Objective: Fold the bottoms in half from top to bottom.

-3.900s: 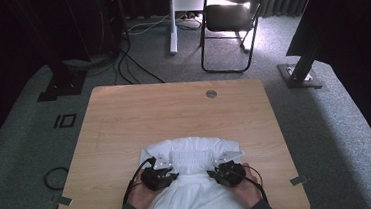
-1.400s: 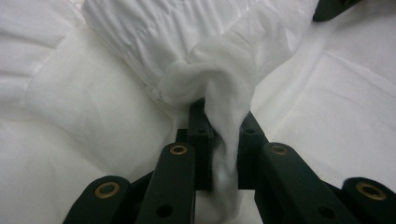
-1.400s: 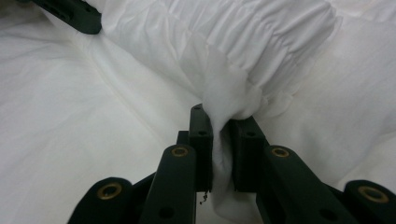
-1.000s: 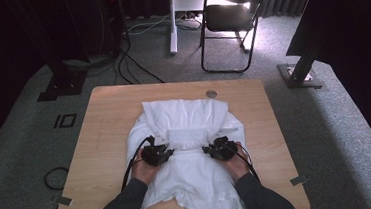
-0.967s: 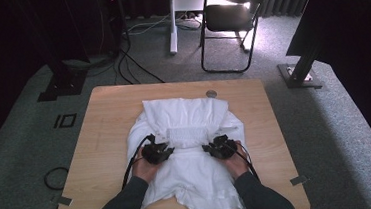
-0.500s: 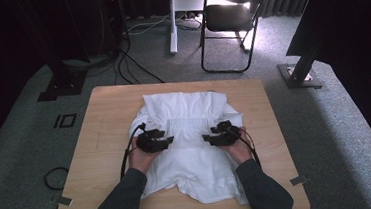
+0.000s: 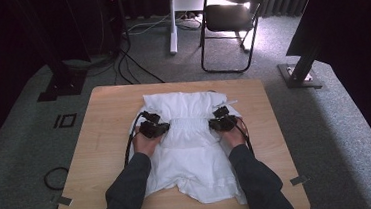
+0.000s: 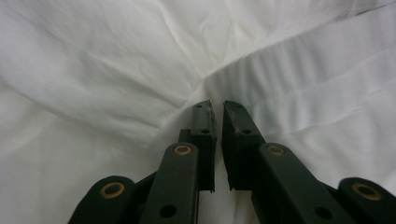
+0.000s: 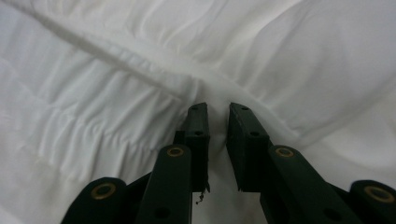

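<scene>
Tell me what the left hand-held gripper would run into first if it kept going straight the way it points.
The white garment: the left hand-held gripper points at the cloth with its jaws nearly together, a fold seemingly pinched at the tips. Going on, it would probably just push deeper into that fabric.
</scene>
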A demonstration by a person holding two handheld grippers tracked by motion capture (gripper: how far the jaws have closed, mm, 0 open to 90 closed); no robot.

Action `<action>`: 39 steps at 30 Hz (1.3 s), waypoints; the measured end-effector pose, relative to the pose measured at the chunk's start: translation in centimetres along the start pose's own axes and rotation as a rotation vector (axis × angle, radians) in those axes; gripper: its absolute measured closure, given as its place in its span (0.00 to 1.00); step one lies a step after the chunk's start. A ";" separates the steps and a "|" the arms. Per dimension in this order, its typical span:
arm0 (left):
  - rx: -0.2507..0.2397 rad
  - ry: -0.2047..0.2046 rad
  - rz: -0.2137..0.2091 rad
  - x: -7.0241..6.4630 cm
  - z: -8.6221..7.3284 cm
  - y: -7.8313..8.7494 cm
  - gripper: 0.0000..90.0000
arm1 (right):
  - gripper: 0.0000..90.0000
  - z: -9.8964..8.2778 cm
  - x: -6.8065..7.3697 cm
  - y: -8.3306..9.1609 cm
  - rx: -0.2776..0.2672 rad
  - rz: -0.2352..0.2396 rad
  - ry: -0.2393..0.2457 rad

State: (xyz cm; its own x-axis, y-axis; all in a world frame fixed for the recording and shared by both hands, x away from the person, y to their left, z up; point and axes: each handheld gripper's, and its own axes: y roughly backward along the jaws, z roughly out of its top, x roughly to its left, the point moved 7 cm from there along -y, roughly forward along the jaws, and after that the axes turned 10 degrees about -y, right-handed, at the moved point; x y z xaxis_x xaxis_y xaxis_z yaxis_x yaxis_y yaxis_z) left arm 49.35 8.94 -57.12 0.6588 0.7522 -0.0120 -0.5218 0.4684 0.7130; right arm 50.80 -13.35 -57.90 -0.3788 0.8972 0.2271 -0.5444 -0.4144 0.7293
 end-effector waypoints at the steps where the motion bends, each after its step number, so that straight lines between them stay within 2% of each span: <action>1: 0.008 0.006 -0.005 0.0 -0.2 -0.4 0.92 | 0.87 -0.3 0.0 -0.4 0.014 -0.002 0.008; 4: 0.008 0.008 -0.019 -0.2 -0.4 -0.6 0.91 | 0.86 -0.5 -0.1 -0.6 0.010 0.021 -0.016; 5: -0.013 -0.011 -0.033 -0.7 -0.2 -0.2 0.91 | 0.84 -0.5 -0.2 -0.4 -0.002 0.069 -0.044; 8: -0.039 -0.046 -0.061 -1.7 -0.2 0.4 0.90 | 0.83 -0.8 -0.2 0.3 -0.020 0.120 -0.049; 15: -0.104 -0.086 -0.202 -4.4 -1.4 1.3 0.88 | 0.79 -1.9 0.6 2.4 -0.057 0.178 -0.010; 17: -0.104 -0.086 -0.202 -4.4 -1.4 1.3 0.88 | 0.79 -2.0 0.6 2.7 -0.067 0.181 -0.002; 18: -0.106 -0.126 -0.249 -5.6 -2.4 1.8 0.87 | 0.75 -1.8 0.5 3.7 -0.094 0.168 0.012; 20: -0.102 -0.150 -0.273 -6.3 -3.0 2.0 0.87 | 0.74 -1.4 0.5 4.6 -0.121 0.140 0.023; 22: -0.099 -0.158 -0.285 -6.6 -3.2 2.1 0.86 | 0.74 -1.1 0.6 5.0 -0.135 0.137 0.025; 26: -0.094 -0.201 -0.328 -7.7 -4.4 2.8 0.86 | 0.71 0.0 1.8 5.9 -0.169 0.121 0.075; 28: -0.093 -0.215 -0.344 -8.0 -4.8 3.2 0.86 | 0.71 0.2 2.5 5.9 -0.169 0.134 0.083; 30: -0.086 -0.230 -0.344 -8.1 -5.2 3.3 0.85 | 0.71 0.2 3.2 5.7 -0.156 0.152 0.086; 33: -0.083 -0.220 -0.351 -8.0 -5.7 3.5 0.84 | 0.71 -0.8 4.6 5.7 -0.128 0.189 0.102; 34: -0.083 -0.220 -0.351 -8.0 -5.7 3.5 0.83 | 0.71 -0.8 4.6 5.7 -0.128 0.189 0.102; 35: -0.082 -0.211 -0.349 -7.9 -6.0 3.6 0.83 | 0.71 -2.8 5.8 5.8 -0.094 0.215 0.137; 37: -0.076 -0.205 -0.343 -7.7 -6.4 3.6 0.82 | 0.72 -4.7 6.3 5.6 -0.056 0.198 0.176; 39: -0.075 -0.199 -0.336 -7.5 -6.7 3.8 0.81 | 0.72 -6.4 6.4 5.5 -0.028 0.185 0.193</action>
State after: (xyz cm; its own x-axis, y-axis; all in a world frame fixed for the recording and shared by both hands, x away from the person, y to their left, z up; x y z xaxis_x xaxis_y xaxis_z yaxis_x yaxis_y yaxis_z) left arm 38.84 8.20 -58.99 0.8881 0.4498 -0.0943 -0.2924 0.7114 0.6391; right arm 40.65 -10.85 -56.57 -0.6081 0.7612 0.2252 -0.4722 -0.5749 0.6682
